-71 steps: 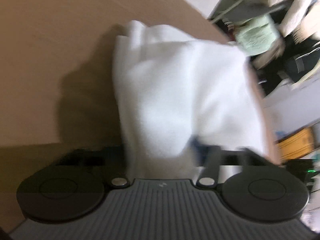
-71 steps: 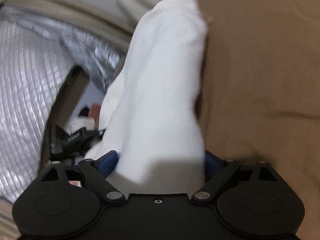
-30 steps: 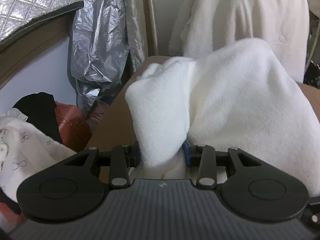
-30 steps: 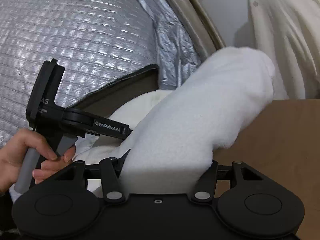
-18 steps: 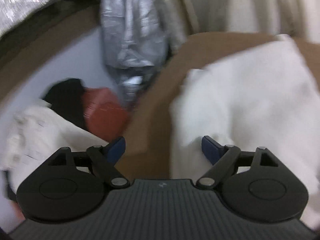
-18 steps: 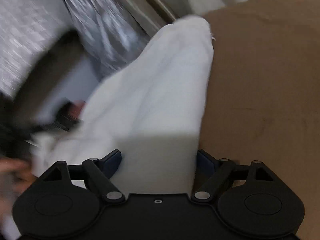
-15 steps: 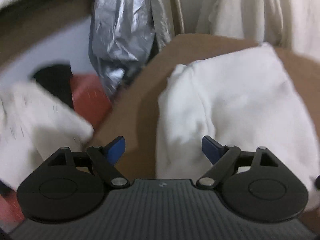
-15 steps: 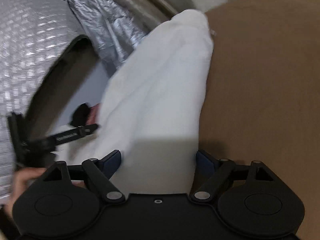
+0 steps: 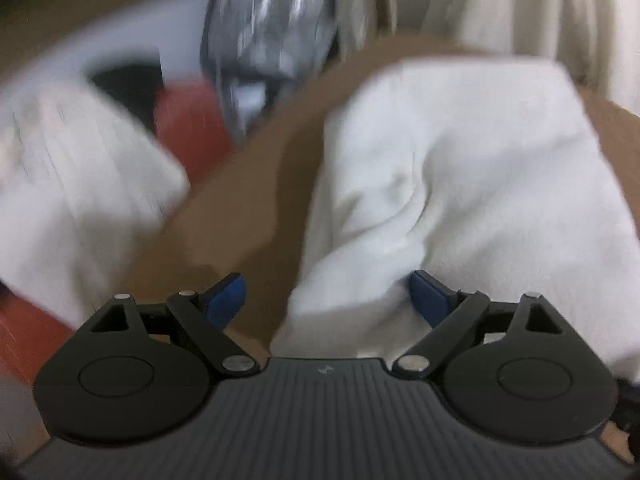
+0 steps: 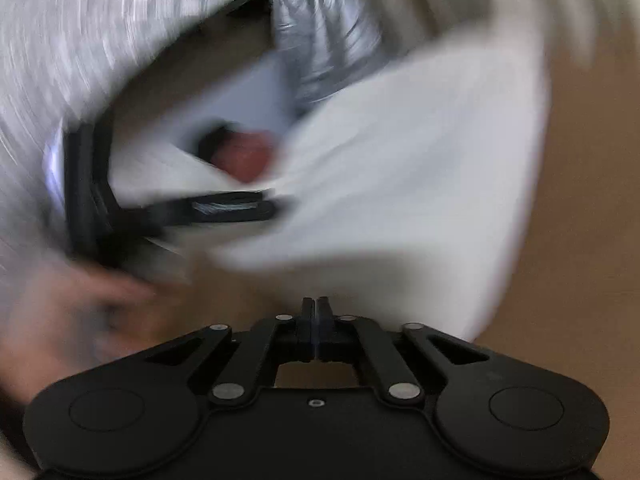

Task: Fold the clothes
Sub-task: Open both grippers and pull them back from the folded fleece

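- The folded white fleece garment (image 9: 460, 168) lies on the brown tabletop (image 9: 240, 208), bunched into a thick bundle with a deep crease down its near half; it reaches toward the table's far edge.
- The left gripper (image 9: 326, 300) hovers over the garment's near end with its blue-padded fingers (image 9: 226, 298) spread wide and opening a little more — the left pad is over bare table, the right pad sits at the cloth's edge, and neither presses on it.
- The right gripper (image 10: 316, 312) has its jaws pressed together with nothing between them; it sits just near of the garment (image 10: 400, 184), over bare tabletop (image 10: 580, 240).
- In the right wrist view, heavily blurred, the person's left hand (image 10: 76, 312) grips the black handle of the left gripper at the left.
- Beyond the table's left edge lie a pale cloth heap (image 9: 68, 184) and a red object (image 9: 188, 128); crinkled silver foil sheeting (image 9: 272, 20) hangs at the far side — a cream fabric (image 9: 520, 8) hangs to its right.
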`<state>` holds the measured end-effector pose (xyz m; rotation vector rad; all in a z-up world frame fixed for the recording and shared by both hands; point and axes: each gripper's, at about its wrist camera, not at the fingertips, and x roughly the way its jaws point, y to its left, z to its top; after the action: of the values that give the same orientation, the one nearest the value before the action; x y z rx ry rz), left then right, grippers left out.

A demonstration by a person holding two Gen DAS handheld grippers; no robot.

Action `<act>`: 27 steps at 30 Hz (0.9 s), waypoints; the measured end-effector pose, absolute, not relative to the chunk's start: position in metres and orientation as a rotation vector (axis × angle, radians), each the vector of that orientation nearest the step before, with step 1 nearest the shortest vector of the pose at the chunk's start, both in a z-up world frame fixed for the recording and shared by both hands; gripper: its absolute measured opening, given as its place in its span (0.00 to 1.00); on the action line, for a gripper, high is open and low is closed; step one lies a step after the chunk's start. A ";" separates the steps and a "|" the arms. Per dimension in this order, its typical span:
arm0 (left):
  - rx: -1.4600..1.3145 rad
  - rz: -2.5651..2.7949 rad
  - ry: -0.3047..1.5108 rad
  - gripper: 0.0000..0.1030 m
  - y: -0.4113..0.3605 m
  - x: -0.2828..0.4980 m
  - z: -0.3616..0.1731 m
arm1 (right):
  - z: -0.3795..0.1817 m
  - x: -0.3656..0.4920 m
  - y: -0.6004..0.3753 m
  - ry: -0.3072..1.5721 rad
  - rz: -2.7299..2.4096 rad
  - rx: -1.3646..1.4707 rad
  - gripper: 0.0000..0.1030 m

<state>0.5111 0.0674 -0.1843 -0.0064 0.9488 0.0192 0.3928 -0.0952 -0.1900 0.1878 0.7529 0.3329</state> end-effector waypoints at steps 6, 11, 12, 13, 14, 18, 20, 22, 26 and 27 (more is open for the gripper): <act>-0.100 0.046 0.967 1.00 0.080 0.514 -0.202 | -0.194 0.361 -0.091 0.684 0.342 0.078 0.47; -0.225 0.042 0.889 0.99 0.105 0.478 -0.185 | -0.183 0.337 -0.094 0.617 0.341 0.017 0.52; -0.212 0.058 0.883 0.99 0.105 0.468 -0.177 | -0.181 0.331 -0.098 0.610 0.347 0.029 0.56; -0.171 0.082 0.886 0.99 0.101 0.457 -0.169 | -0.177 0.324 -0.103 0.605 0.350 0.057 0.61; -0.131 0.107 0.888 0.98 0.097 0.447 -0.160 | -0.174 0.318 -0.108 0.598 0.344 0.080 0.62; 0.088 0.120 0.887 0.99 0.059 0.392 -0.131 | -0.158 0.305 -0.119 0.675 0.345 0.171 0.62; 0.132 0.111 0.878 0.99 0.044 0.364 -0.114 | -0.144 0.292 -0.124 0.663 0.331 0.204 0.62; 0.155 0.102 0.863 1.00 0.032 0.337 -0.094 | -0.132 0.274 -0.131 0.648 0.315 0.206 0.62; 0.140 0.084 0.838 1.00 0.017 0.285 -0.058 | -0.106 0.241 -0.132 0.615 0.322 0.132 0.63; 0.135 0.087 0.841 1.00 0.014 0.273 -0.052 | -0.101 0.232 -0.132 0.602 0.314 0.103 0.64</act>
<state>0.2725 0.0139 -0.0516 0.1348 0.8410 0.0871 0.2317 -0.1318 -0.1007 0.1029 0.6018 0.3136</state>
